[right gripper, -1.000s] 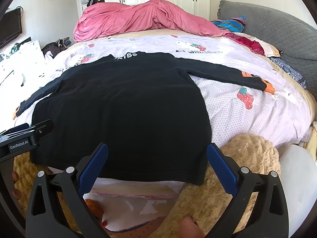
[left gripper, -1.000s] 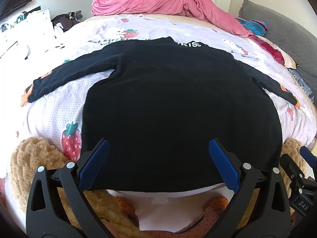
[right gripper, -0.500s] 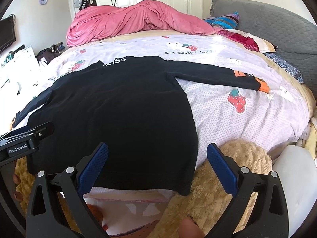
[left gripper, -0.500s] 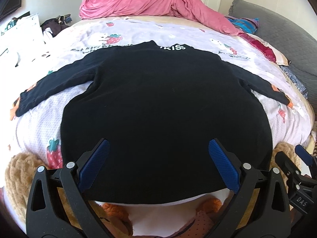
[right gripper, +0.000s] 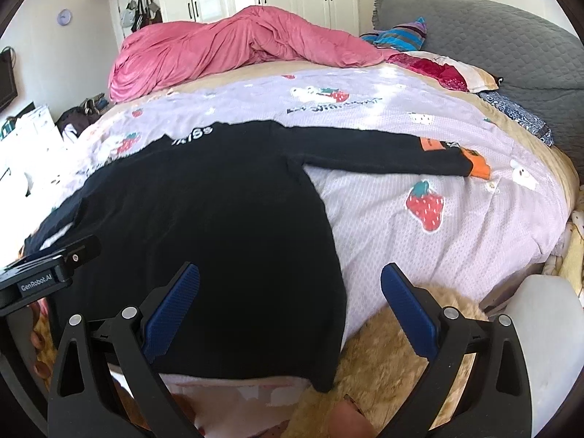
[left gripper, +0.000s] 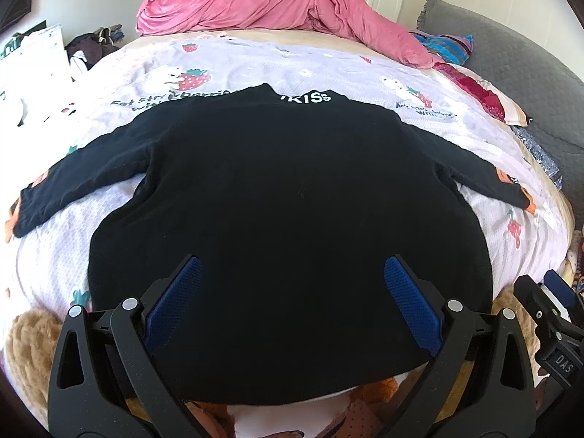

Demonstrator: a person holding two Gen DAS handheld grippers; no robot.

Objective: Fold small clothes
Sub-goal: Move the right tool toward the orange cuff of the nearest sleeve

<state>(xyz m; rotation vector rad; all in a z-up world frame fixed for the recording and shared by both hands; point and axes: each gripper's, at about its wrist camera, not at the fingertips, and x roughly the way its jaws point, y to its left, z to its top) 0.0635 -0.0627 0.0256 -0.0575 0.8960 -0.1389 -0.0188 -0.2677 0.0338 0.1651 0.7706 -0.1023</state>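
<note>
A small black long-sleeved top lies spread flat on the bed, collar with white letters at the far side, both sleeves stretched out sideways. It also shows in the right wrist view, its right sleeve ending in an orange cuff. My left gripper is open and empty above the top's lower middle. My right gripper is open and empty above the top's lower right corner. Each gripper shows at the edge of the other's view.
The bed has a lilac strawberry-print sheet and a heaped pink duvet at the far side. A fluffy tan blanket lies at the near edge. A grey padded headboard and pillows stand on the right. A white rounded object sits near right.
Both grippers have moved forward over the bed and a little to the right, so the top sits lower and nearer in both views. The jaws stay open.
</note>
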